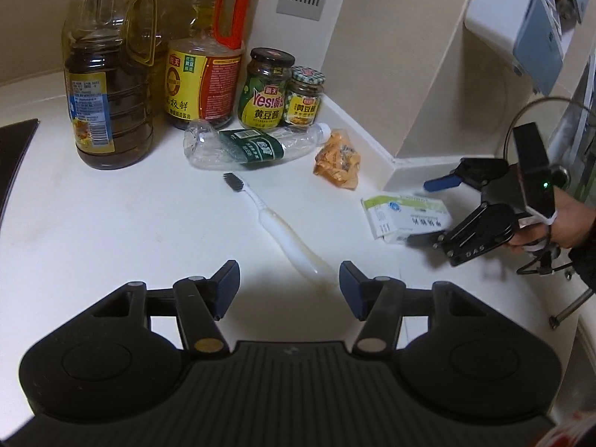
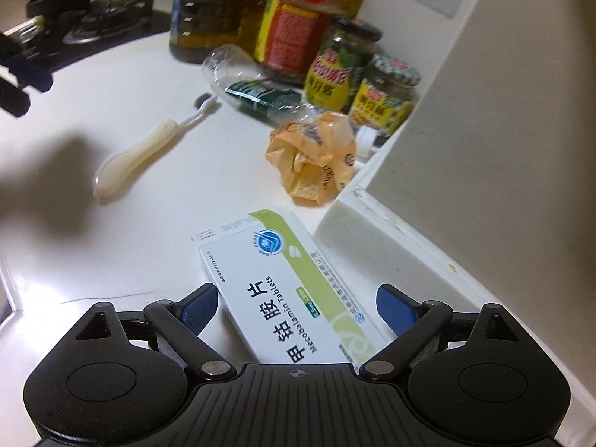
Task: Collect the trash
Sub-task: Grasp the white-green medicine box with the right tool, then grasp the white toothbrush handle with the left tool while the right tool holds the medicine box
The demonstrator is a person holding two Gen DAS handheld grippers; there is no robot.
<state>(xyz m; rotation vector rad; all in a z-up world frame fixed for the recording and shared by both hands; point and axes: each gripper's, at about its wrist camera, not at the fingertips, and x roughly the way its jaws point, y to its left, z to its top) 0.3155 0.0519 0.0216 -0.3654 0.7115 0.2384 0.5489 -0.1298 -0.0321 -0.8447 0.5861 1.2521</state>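
The tablet box (image 2: 287, 290) lies flat on the white worktop (image 2: 111, 223), close to the raised ledge (image 2: 391, 231) along the wall side, its printed face up; the right gripper (image 2: 294, 305) stands over it with jaws wide, one blue pad on either side of the box, and in the right wrist view there is a gap between each pad and the carton, so nothing is gripped; in the left wrist view a hand (image 1: 558, 223) holds this gripper at the worktop's right edge. Just beyond the box, toward the back corner, sits a crumpled orange wrapper (image 2: 316, 156), beside the ledge; behind it a crushed clear water bottle (image 1: 253, 145) lies on its side, its cap end near the wrapper; a white toothbrush (image 1: 275, 223) lies slantwise in the open middle of the worktop, bristles pointing to the bottle. Along the back edge stand two sauce jars (image 1: 266, 87), a soy sauce jug (image 1: 208, 70) with a red handle and a large oil bottle (image 1: 108, 74). The left gripper (image 1: 288, 287) hovers above the toothbrush handle, jaws partly apart and empty; a black hob (image 2: 85, 26) occupies the far left corner.
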